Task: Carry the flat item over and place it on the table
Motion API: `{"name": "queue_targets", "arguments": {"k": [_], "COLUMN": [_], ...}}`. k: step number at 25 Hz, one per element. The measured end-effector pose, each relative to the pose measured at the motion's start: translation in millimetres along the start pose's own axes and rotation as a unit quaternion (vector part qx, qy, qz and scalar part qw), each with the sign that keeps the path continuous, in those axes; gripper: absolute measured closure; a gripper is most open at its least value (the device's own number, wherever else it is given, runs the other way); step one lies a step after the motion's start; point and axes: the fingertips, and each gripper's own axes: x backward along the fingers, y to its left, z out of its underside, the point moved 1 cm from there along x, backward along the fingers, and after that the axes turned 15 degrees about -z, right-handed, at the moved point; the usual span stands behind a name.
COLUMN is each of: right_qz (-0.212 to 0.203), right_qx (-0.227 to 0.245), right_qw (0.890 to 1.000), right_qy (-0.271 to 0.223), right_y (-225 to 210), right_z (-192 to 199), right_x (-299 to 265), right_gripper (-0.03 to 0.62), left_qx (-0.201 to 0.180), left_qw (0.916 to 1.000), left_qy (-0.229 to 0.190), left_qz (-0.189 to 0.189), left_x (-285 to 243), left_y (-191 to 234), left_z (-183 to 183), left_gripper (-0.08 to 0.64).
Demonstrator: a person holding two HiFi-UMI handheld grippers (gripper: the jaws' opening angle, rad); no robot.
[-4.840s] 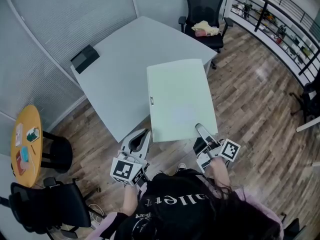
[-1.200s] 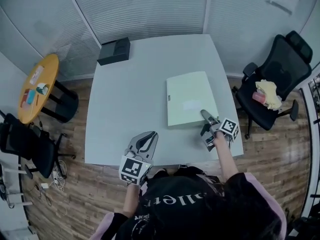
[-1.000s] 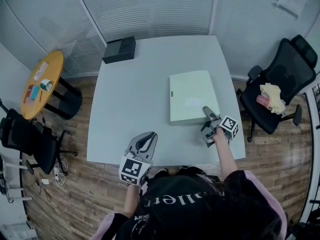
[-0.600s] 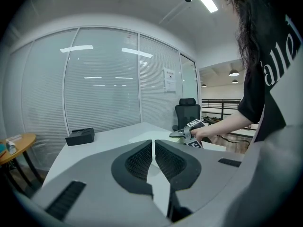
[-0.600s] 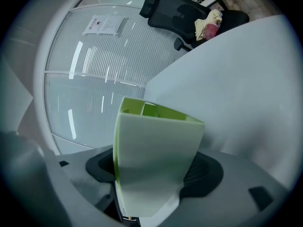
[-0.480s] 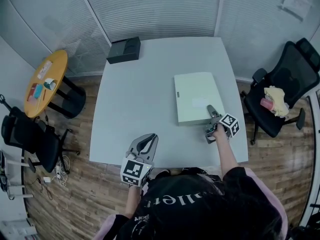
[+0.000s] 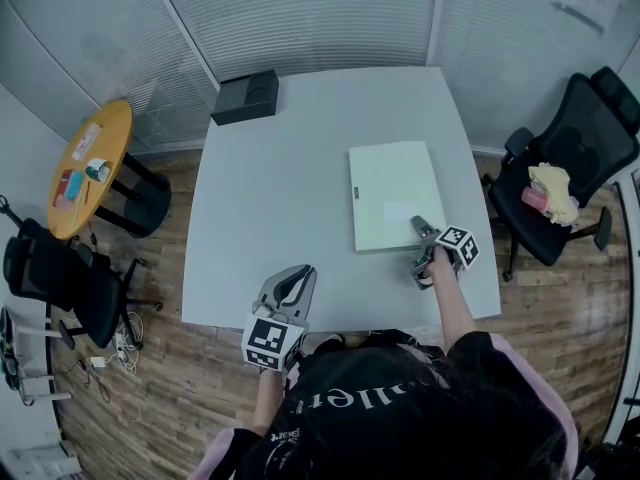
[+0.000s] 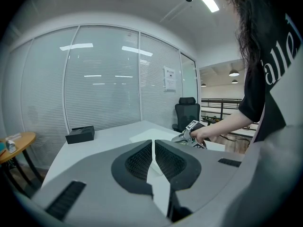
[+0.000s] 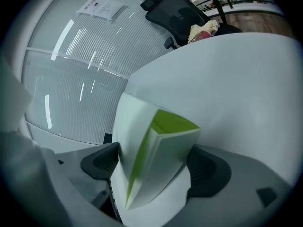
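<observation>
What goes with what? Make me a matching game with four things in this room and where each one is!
Things:
1. flat box
2. black box
3. yellow cloth
4. round table

Places:
a. on the black chair
b. on the wooden floor, left of the white table
c. at the white table's far left corner
d. lying flat on the white table's right side

Pairs: 1-d, 2-c, 3-a, 4-b

Flat item (image 7: 392, 196) on table (image 7: 280, 218), R side — box (image 7: 245, 96) at far-L corner; chair (image 7: 592, 133) R of table.
</observation>
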Motion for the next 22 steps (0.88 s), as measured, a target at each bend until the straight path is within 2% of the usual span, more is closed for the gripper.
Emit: {"name": "queue_targets", "arguments": {"k": [10,13,15,22], "right_qz": [0.061,0.079,0.072,0.012], "right_qx": [-0.017,0.014,0.032,0.049], "right_qw": [0.998,0.997,0.997,0.999], "right_qy": [-0.009,-0.006,-0.004,0.010], "right_y": [-9.9,-10.5,-5.8,22.6], "right_z": [8.4,9.6,9.7,27.7], "right_x": [15.2,22.3,24.6,31.3], "right_gripper": [0.170,0.170,0.170,0.172], "left_qx": [0.004,0.006,0.007,0.007], "left_qw": [1.0000,1.0000,1.0000,0.9999], "left_qy": [0.001,0.002,0.002,-0.005], "left_qz": [-0.005,-0.006,-0.006,0.010], "left_x": [8.6,12.7,15.0,19.8], "left_y": [8.9,13.3,14.5,11.4], "left_z": [9.7,12.9,13.3,11.7], "left_gripper": [0.523,0.523,0.523,0.523]}}
